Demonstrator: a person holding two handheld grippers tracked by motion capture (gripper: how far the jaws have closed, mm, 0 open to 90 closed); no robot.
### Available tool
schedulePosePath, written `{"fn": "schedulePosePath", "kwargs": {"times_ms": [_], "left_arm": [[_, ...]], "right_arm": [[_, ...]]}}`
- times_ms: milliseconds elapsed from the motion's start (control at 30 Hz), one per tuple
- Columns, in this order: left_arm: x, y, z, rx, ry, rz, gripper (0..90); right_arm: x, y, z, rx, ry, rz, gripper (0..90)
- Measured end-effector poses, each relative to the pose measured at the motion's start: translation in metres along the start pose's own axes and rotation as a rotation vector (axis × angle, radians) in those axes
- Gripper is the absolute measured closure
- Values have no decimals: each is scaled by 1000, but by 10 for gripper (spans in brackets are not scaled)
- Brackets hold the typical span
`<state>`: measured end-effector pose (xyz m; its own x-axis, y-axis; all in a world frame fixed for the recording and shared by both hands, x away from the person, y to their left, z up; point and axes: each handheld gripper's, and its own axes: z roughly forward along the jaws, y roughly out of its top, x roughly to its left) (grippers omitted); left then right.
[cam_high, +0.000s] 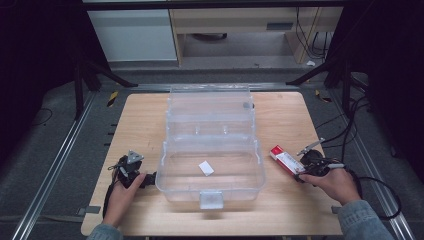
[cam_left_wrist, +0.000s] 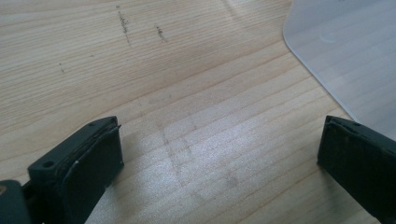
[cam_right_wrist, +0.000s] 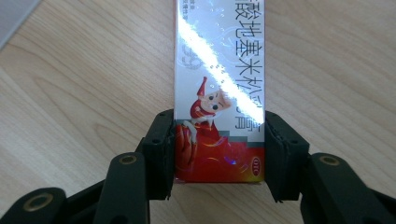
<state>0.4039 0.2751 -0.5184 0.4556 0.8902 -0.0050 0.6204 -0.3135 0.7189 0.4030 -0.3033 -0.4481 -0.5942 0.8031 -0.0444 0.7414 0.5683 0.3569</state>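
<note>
A clear plastic storage box (cam_high: 210, 186) stands open in the middle of the wooden table, its lid tilted back. A small white slip (cam_high: 205, 168) lies on its floor. To its right lies a red and white carton (cam_high: 286, 160) with a cartoon figure and printed characters (cam_right_wrist: 219, 93). My right gripper (cam_high: 303, 172) is shut on the carton's near end, a black pad (cam_right_wrist: 164, 154) against each long side. My left gripper (cam_high: 150, 179) rests open on the table at the box's left front corner (cam_left_wrist: 345, 51), with bare wood between its fingers (cam_left_wrist: 93, 163).
The table (cam_high: 145, 115) has bare wood left and right of the box. Cables trail off the right edge (cam_high: 350, 145). Black stand legs (cam_high: 100, 70) and cabinets (cam_high: 135, 35) lie beyond the far edge.
</note>
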Motion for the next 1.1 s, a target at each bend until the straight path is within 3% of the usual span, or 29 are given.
{"fn": "schedulePosePath", "kwargs": {"times_ms": [200,500,800,1100], "left_arm": [[0,0,0,-3,0,-3,0],[0,0,0,-2,0,-3,0],[0,0,0,-2,0,-3,0],[0,0,0,-1,0,-2,0]], "right_arm": [[-2,0,-26,-81,16,-23,514],[-1,6,-46,-130,20,-73,515],[6,24,-70,-189,24,-138,515],[12,41,-89,-233,32,-169,515]]}}
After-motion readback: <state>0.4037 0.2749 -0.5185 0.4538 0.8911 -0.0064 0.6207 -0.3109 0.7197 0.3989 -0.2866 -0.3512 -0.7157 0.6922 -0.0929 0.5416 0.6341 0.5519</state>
